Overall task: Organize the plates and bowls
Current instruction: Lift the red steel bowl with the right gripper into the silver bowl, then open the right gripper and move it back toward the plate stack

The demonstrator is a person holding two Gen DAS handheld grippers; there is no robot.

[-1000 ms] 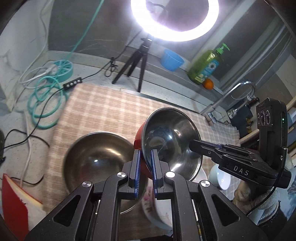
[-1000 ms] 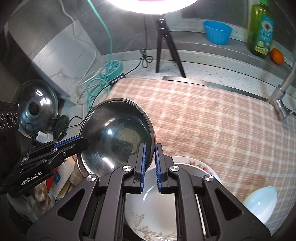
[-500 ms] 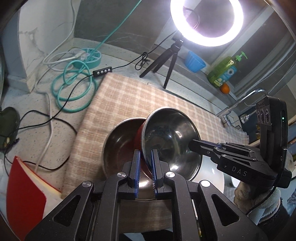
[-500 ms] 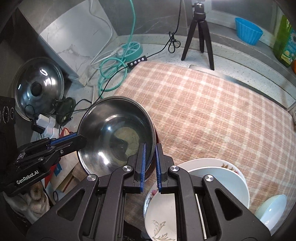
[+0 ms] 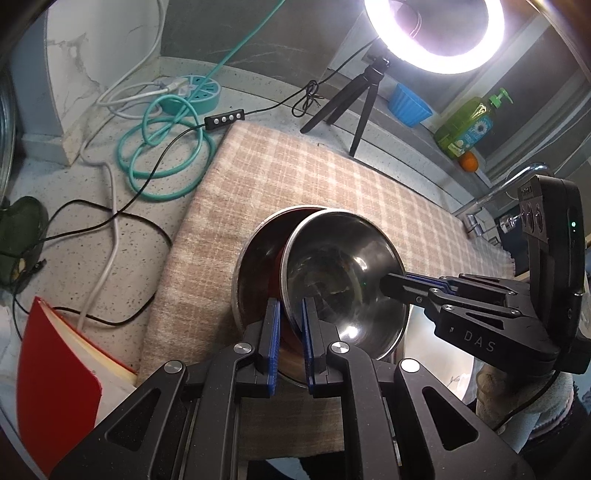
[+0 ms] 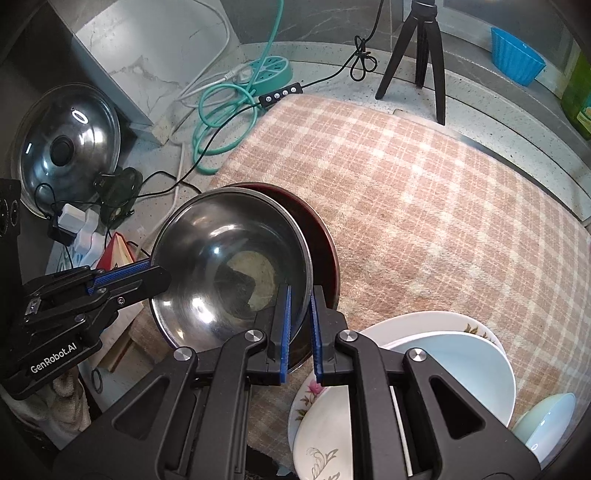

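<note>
Steel bowl (image 5: pixel 343 280) tilted inside larger steel bowl (image 5: pixel 255 266) on checked cloth, white plates (image 6: pixel 443 369) stacked nearby

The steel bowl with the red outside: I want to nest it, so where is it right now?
The red-sided bowl is clamped at opposite rims by the left gripper and right gripper, tilted in the larger steel bowl on the checked cloth, left of the plates.

Ring light (image 5: pixel 434 33) on black tripod (image 5: pixel 354 107) upper right; blue tub (image 5: pixel 409 105) & green soap bottle (image 5: pixel 469 125) beside it. Teal cable coil (image 5: pixel 166 155) upper left, red book (image 5: pixel 59 391) lower left. Pot lid (image 6: pixel 64 147) left edge, checked cloth (image 6: pixel 424 206) centre.
</note>
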